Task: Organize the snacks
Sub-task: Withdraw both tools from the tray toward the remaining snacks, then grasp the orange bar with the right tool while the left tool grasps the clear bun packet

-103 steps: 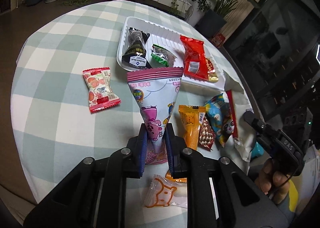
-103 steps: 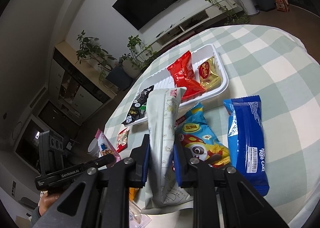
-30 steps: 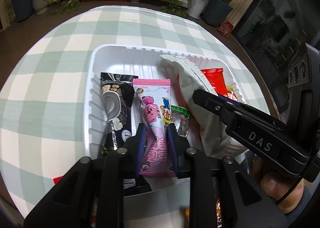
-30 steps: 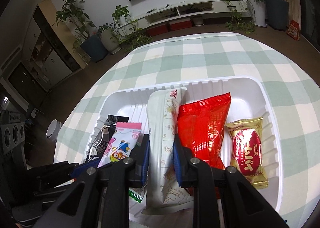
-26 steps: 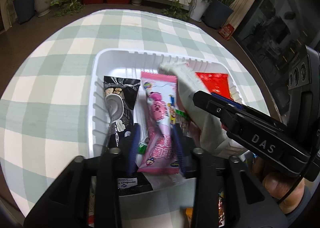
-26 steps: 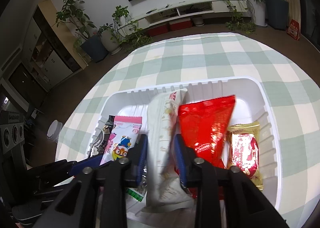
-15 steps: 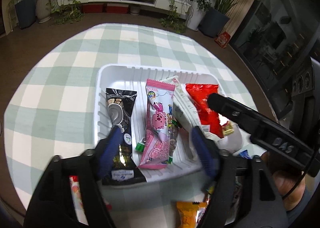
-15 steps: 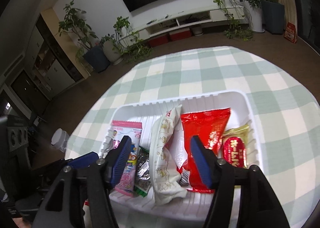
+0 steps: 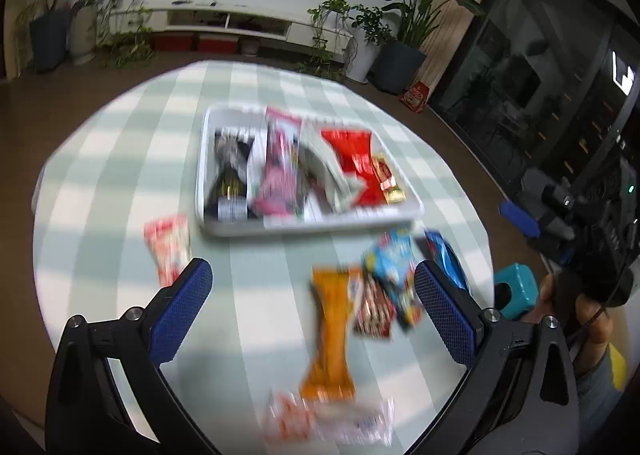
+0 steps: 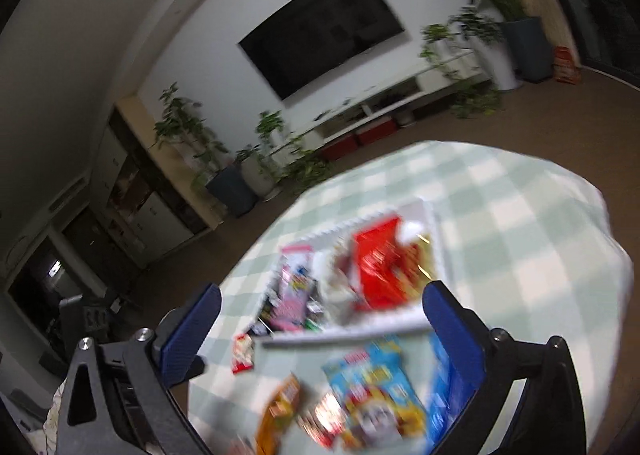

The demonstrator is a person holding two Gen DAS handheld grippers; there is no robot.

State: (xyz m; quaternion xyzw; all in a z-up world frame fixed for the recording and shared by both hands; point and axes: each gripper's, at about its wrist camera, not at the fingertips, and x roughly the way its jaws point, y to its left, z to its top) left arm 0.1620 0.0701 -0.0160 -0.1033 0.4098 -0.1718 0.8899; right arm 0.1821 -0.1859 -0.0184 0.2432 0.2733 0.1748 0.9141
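Both grippers, left and right, are opening empty-fingered (tray part-filled): the next pinch is best aiming mid-wrapper at the orange pack.

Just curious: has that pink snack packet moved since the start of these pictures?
Yes. The pink snack packet went from the checked cloth in front of the white tray into it, beside the black packet.

Wall television, potted plants
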